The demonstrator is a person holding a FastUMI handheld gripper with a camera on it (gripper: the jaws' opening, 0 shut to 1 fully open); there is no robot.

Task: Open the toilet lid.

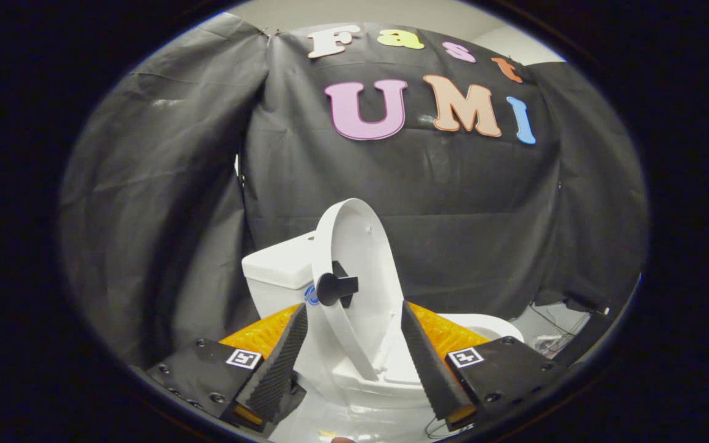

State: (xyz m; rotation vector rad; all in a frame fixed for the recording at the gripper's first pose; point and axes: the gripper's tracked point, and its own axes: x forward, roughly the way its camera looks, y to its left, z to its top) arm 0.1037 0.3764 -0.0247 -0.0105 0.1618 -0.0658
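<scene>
The lid [354, 271] stands raised, nearly upright and seen almost edge-on, right in the middle of the frame, its pale inner face turned a little to the right. A black knob [336, 287] juts from its left rim, about halfway up. Behind the lid, centre-left, sits the white tank [280, 271], and the lid's back looks close to it, though whether they touch I can't tell. Below, the white bowl [484, 326] curves out to the lower right, partly covered by the right finger.

The gripper [354, 351] is wide apart at the bottom centre of the frame, clamped on nothing. The ridged black fingers [280, 363] flank the lid's lower part, one on each side, and there's white showing between each pad and the lid, so no contact. The knob is just above and to the right of the left fingertip, not held. Orange backing shows behind both fingers, and each black mount carries a small square marker.

Behind it all, black cloth [164, 203] drapes across the upper frame. At lower right, some cables [545, 335] lie on the floor beside the bowl.
</scene>
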